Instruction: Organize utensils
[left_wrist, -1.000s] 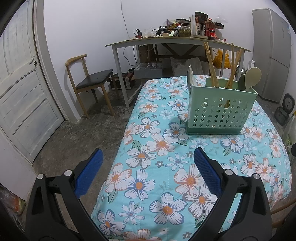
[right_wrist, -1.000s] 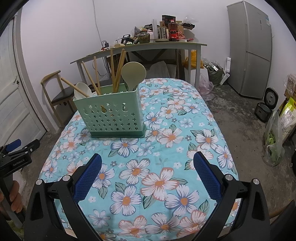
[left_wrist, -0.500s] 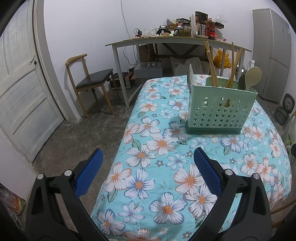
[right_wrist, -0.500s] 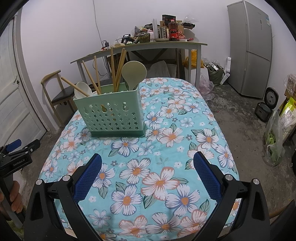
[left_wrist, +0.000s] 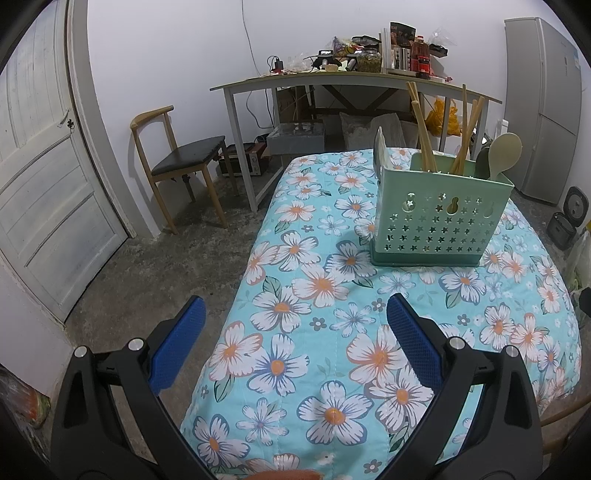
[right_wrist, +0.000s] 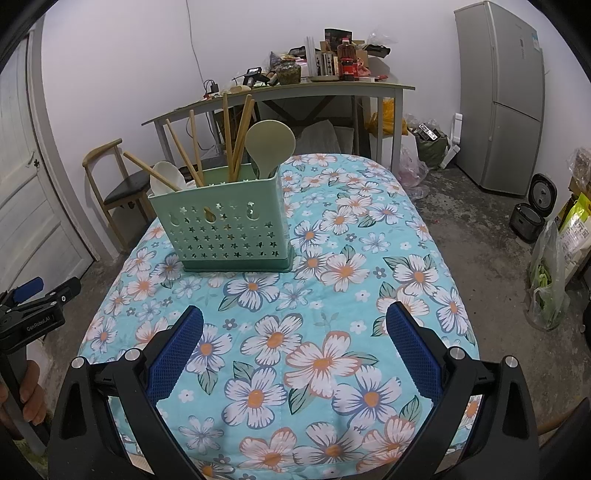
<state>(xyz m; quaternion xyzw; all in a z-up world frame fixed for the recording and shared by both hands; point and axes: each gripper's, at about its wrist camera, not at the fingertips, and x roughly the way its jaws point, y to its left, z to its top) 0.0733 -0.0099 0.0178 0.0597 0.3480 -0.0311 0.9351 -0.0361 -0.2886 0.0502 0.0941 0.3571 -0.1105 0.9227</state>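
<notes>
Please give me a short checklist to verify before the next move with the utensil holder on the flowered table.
1. Left gripper open and holding nothing: ok.
2. Right gripper open and holding nothing: ok.
3. Green holder upright on the tablecloth: ok.
4. Chopsticks, green spoon and white spoon stand inside the holder: ok.
5. No loose utensils on the visible cloth: ok.
6. Utensils sorted by compartment: cannot tell, dividers are hidden.

The left tongs (left_wrist: 295, 332) are held wide apart, with nothing between the blue pads (left_wrist: 177, 343). The right tongs (right_wrist: 293, 336) are spread wide too, and nothing is gripped. A hand (right_wrist: 31, 391) is wrapped around the left handle.
</notes>
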